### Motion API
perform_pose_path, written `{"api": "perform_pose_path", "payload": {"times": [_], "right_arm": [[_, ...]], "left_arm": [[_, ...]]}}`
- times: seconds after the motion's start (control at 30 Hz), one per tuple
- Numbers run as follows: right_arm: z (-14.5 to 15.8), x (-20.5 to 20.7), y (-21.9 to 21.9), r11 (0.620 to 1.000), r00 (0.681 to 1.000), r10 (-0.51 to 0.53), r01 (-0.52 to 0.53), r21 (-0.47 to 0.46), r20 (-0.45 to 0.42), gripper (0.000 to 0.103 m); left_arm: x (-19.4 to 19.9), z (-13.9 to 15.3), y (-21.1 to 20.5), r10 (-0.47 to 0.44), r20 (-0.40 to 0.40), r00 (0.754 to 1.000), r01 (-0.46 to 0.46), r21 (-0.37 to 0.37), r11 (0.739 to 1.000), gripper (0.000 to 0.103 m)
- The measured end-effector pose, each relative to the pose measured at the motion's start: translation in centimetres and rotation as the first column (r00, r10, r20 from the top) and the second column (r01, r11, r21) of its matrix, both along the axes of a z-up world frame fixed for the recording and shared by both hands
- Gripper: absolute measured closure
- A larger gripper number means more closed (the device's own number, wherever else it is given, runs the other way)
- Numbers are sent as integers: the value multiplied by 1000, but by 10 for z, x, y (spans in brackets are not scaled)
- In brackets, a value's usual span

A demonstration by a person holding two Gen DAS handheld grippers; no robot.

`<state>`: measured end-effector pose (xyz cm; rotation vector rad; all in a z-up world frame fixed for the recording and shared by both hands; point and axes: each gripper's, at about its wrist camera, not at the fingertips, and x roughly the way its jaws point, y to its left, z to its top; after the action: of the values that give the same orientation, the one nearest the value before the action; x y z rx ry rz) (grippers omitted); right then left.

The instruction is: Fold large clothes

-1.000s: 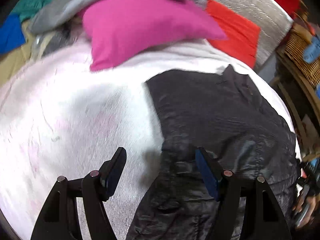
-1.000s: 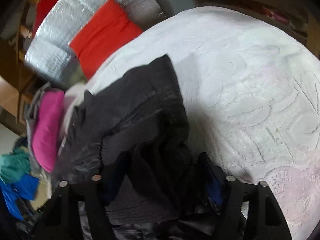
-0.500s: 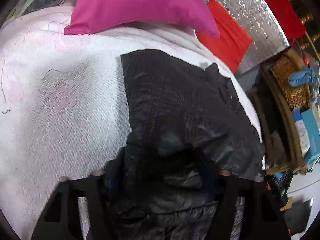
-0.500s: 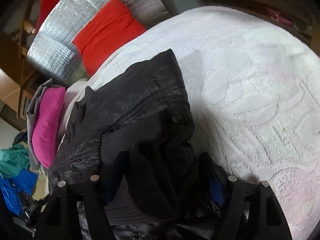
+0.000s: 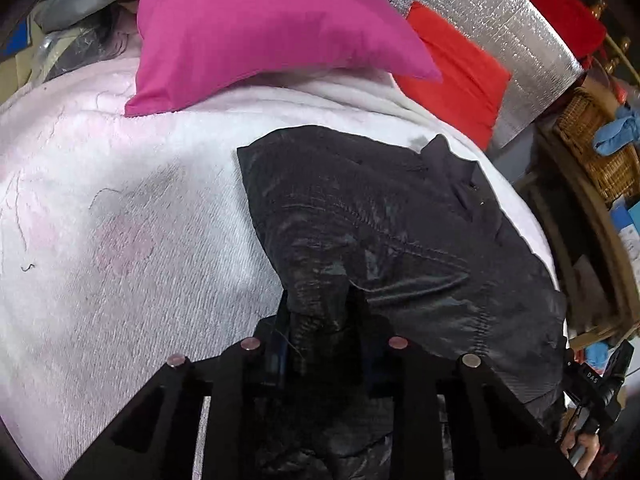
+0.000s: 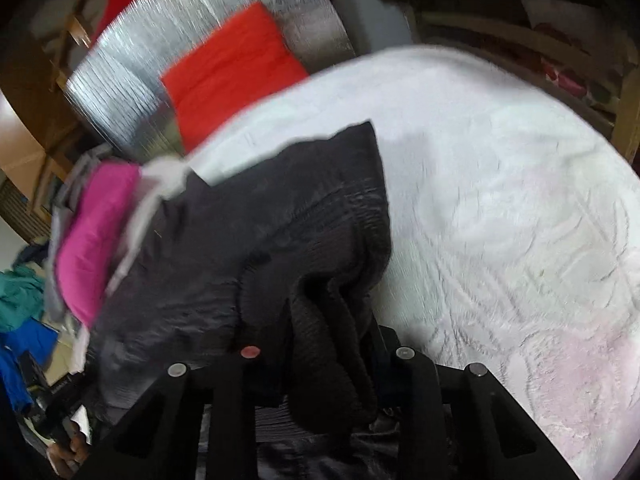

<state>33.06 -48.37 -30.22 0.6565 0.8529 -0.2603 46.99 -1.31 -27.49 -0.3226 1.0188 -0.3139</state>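
A black shiny jacket (image 5: pixel 384 232) lies on a white and pale pink blanket (image 5: pixel 120 240), its far part spread flat. My left gripper (image 5: pixel 320 320) is shut on a bunched fold of the jacket at its near edge. In the right wrist view the same jacket (image 6: pixel 256 240) is heaped, with its ribbed knit hem hanging over the fingers. My right gripper (image 6: pixel 328 332) is shut on that ribbed hem. The fingertips of both grippers are hidden by cloth.
A magenta pillow (image 5: pixel 260 28) lies at the far side of the blanket, with a red cushion (image 5: pixel 460 68) and a silver foil panel (image 5: pixel 500 20) behind. A wicker basket (image 5: pixel 592 136) stands at the right. Clothes are piled at the left (image 6: pixel 20 312). The blanket (image 6: pixel 500 200) stretches right.
My left gripper moved right onto the jacket and closed from open onto a fold. My right gripper closed tighter on the hem and the jacket shifted slightly.
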Motion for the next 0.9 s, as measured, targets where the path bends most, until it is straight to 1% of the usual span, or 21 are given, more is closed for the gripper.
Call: {"api": "perform_pose_path", "payload": {"times": [0.07,0.1,0.13,0.17,0.23,0.27,0.3,0.33,0.37,0.43,0.47,0.5,0.53,0.57,0.6,0.67,0.8,0.87,0.9], "right_arm": [[2,-2,-6,998,1000,-14,14,59,2,63],[4,-5,-10,995,1000,-28,28,95,3,59],[7,-11,-15,991,999,-51,50,123,5,44],[13,-18,-19,987,996,-82,79,137,17,30],[27,-35,-23,984,989,-128,117,134,73,28],[34,-43,-23,983,985,-133,117,141,108,28],[39,-49,-22,981,981,-130,107,163,141,28],[43,-56,-21,976,978,-123,88,199,171,28],[44,-61,-17,969,975,-109,60,241,194,28],[42,-67,-3,948,973,-66,-8,318,220,28],[38,-68,6,938,973,-46,-35,345,224,28],[35,-67,13,928,974,-33,-52,369,223,28],[28,-66,20,912,977,-20,-68,405,210,28],[21,-64,26,897,981,-13,-74,436,195,28],[11,-61,35,880,985,-6,-76,469,172,28],[-1,-54,45,876,991,-2,-62,478,133,28],[-17,-42,43,884,993,-61,6,467,102,28],[-22,-36,38,878,990,-98,39,477,100,28],[-23,-34,36,872,987,-115,49,487,108,28]], "left_arm": [[-1,4,2,12,-24,1000,-12,7,1000,67],[-2,6,4,21,-37,999,-21,8,1000,66],[-5,9,6,30,-45,999,-30,14,999,65],[-8,14,8,47,-47,998,-46,28,999,61],[-19,29,11,86,-14,996,-85,67,994,56],[-28,39,14,99,29,995,-101,78,992,53],[-37,50,14,104,73,992,-111,88,990,51],[-46,59,14,100,102,990,-109,89,990,44],[-54,65,11,83,125,989,-93,75,993,39],[-69,70,3,20,135,991,-24,29,999,37],[-75,67,-4,-12,121,993,11,8,1000,37],[-81,61,-11,-43,89,995,44,-16,999,37],[-85,54,-16,-64,56,996,66,-40,997,37],[-88,44,-22,-89,2,996,89,-80,993,37],[-88,37,-25,-100,-33,994,96,-105,990,37],[-85,24,-29,-110,-93,990,95,-152,984,37],[-68,-1,-19,-26,-195,980,-17,-212,977,37],[-57,-12,-11,27,-238,971,-89,-251,964,37],[-51,-17,-7,51,-250,967,-123,-283,951,37]]}}
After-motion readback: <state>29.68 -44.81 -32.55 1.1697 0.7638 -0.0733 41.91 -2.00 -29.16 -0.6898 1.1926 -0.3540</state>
